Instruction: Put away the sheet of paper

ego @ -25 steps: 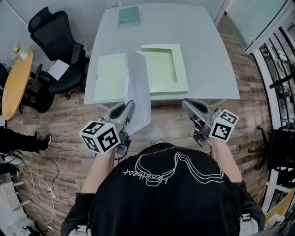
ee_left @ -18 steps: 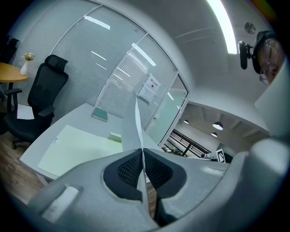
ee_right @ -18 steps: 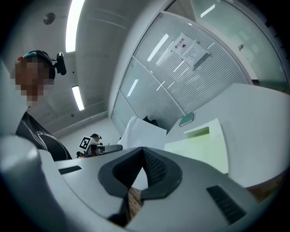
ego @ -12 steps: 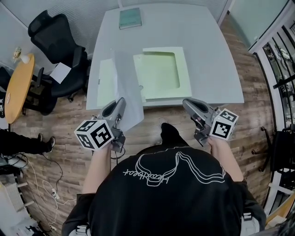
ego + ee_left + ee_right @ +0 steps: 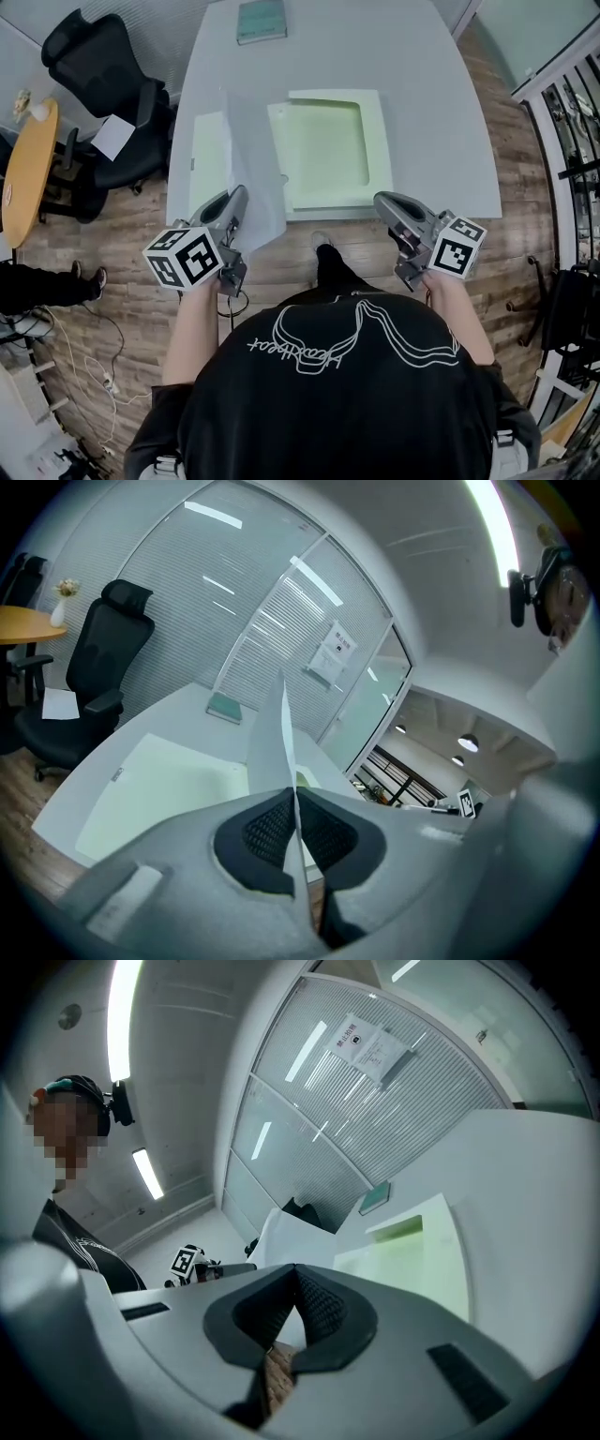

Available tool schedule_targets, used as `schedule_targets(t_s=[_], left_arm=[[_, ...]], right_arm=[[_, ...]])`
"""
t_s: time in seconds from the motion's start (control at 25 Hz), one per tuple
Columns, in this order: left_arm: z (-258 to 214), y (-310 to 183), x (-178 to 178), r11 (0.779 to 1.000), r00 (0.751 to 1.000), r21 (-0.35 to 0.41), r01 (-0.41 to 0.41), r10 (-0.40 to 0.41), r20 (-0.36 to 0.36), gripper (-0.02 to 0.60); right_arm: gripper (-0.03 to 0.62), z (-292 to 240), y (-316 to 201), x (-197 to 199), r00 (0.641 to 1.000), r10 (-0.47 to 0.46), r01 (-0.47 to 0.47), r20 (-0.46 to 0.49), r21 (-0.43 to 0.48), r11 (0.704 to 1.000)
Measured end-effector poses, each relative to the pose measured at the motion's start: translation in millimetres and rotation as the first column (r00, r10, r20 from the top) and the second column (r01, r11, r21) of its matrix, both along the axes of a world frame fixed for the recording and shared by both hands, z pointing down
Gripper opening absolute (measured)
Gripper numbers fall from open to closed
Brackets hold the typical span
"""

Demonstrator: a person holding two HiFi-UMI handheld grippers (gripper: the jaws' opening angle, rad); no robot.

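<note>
My left gripper (image 5: 232, 208) is shut on the bottom corner of the white sheet of paper (image 5: 248, 164), which stands on edge above the table's near left side. In the left gripper view the sheet (image 5: 276, 738) rises thin between the closed pads (image 5: 267, 829). A pale green shallow box (image 5: 328, 150) lies open on the grey table (image 5: 431, 112), its flat lid (image 5: 208, 150) to the left, partly behind the sheet. My right gripper (image 5: 394, 210) hovers at the table's near edge, right of the box, pads together with nothing in them (image 5: 296, 1277).
A teal book (image 5: 261, 21) lies at the table's far edge. A black office chair (image 5: 98, 70) with a loose paper (image 5: 112, 137) stands left of the table, beside a round wooden table (image 5: 23, 159). A railing (image 5: 572, 141) runs along the right; cables (image 5: 84, 366) lie on the floor.
Both grippers have come nearer the table edge and lower. The held sheet has shifted left, from over the seam between lid and box to over the lid. A foot now shows below.
</note>
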State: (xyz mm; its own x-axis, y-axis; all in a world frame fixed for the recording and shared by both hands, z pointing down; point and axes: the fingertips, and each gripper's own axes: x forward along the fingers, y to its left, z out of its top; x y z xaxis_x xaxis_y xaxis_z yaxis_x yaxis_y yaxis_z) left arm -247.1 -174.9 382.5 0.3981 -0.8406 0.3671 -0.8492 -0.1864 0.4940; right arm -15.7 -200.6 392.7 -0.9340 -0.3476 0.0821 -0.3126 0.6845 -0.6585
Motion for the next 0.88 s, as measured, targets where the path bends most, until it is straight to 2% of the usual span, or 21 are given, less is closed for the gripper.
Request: schedule_targets(t_s=[0.32, 0.68, 0.88], left_arm=[[7.6, -29.6, -7.7, 1.0, 0.999, -0.016, 0.012, -0.013, -0.052, 0.011], [-5.9, -43.0, -8.5, 1.0, 0.996, 0.009, 0.018, -0.017, -0.09, 0.011], [-5.0, -79.3, -13.0, 0.999, 0.989, 0.0, 0.033, -0.033, -0.147, 0.011]], right_arm=[[0.009, -0.8, -23.9, -13.5, 0.999, -0.038, 0.038, -0.024, -0.007, 0.999], [0.009, -1.6, -30.3, -9.1, 0.999, -0.033, 0.033, -0.016, -0.005, 0.999], [0.009, 3.7, -61.0, -6.7, 1.0, -0.028, 0.028, -0.01, -0.025, 0.999]])
